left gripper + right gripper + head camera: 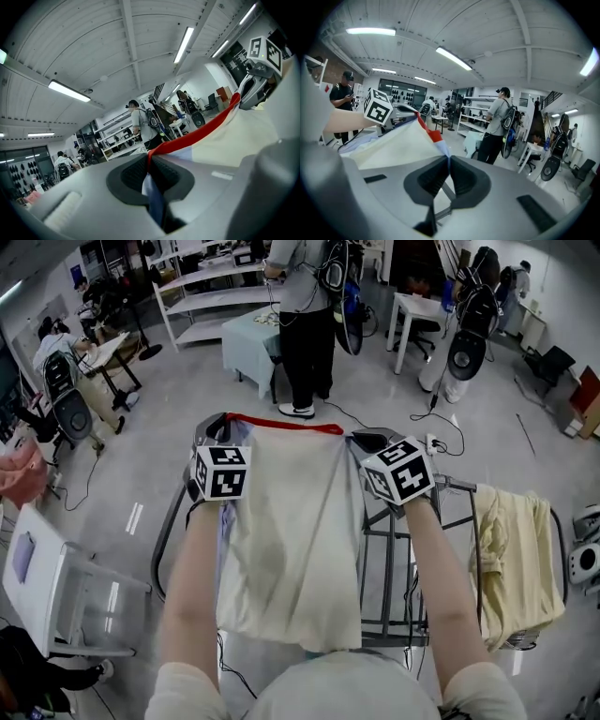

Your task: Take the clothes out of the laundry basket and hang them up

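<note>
1. Where it is stretched out above the rack (pixel 389 549), the garment (pixel 286 531) is seen as pale cream cloth with a red band (pixel 284 424) along its top edge. Its lower part hangs down in front of the bars.
2. The top left corner is clamped by the left gripper (pixel 216 432), whose jaws are closed on the cloth. The top right corner is pinched in the same way by the right gripper (pixel 367 440).
3. Only in the head view are the rack and a yellowish garment (pixel 511 559), draped over its right end, shown. Only in the left gripper view is a bluish layer made out between the closed jaws, just under the red band. In the right gripper view a thin edge of cloth is seen nipped between the pads. A standing person (pixel 305 324) is caught in all three views.
4. Two grippers, two garments (one held, one hung) and one rack are counted.
</note>
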The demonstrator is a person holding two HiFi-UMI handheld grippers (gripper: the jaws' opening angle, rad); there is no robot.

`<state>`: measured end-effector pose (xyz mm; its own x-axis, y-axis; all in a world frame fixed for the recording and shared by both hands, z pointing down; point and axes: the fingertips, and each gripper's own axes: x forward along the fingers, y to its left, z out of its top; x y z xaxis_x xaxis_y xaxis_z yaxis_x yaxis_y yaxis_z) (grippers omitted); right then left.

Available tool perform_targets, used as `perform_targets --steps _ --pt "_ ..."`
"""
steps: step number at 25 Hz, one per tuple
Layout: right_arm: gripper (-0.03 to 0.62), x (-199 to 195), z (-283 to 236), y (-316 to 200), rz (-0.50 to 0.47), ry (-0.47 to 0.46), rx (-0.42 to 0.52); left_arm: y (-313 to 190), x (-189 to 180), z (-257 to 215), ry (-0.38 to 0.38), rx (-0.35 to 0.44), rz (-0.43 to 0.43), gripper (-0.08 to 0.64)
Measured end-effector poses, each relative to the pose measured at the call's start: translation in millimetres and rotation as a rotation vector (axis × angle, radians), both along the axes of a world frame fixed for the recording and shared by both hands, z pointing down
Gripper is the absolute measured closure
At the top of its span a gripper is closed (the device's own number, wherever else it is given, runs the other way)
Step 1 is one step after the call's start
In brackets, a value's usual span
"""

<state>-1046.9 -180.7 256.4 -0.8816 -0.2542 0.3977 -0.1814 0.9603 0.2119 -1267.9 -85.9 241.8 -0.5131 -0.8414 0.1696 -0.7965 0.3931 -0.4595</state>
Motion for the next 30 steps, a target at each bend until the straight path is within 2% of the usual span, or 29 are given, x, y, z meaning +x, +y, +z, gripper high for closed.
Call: perform_targets --steps 8,14,19,22,23,26,27,30 --pt "0.575 -12 44 -58 0.111 0.037 -0.056 -64 -13 43 -0.040 -0.123 0.042 0.535" --pt "0.575 -14 80 -92 0.215 0.066 -0.123 -105 -17 79 0.032 -0.183 0.074 0.534" --pt "0.571 -14 112 -100 0.233 0.139 -0.146 -118 -13 119 0.082 -0.253 0.095 0.534" --pt "0.547 -10 123 -101 0.230 0.170 -0.153 -117 -10 144 0.128 -0.337 0.100 0.532" --pt "0.527 -9 127 -102 0.235 0.186 -0.156 -117 -9 151 0.156 -0.365 0.105 0.518" --pt "0.469 -1 139 -104 0.263 0.249 -0.159 -110 -5 171 0.287 -0.435 0.136 0.311" --pt "0.449 2 142 -104 0.269 0.267 -0.155 -106 -3 175 0.324 -0.451 0.145 0.268" --pt "0.425 10 146 -101 0.285 0.296 -0.146 -95 1 178 0.337 -0.465 0.160 0.265"
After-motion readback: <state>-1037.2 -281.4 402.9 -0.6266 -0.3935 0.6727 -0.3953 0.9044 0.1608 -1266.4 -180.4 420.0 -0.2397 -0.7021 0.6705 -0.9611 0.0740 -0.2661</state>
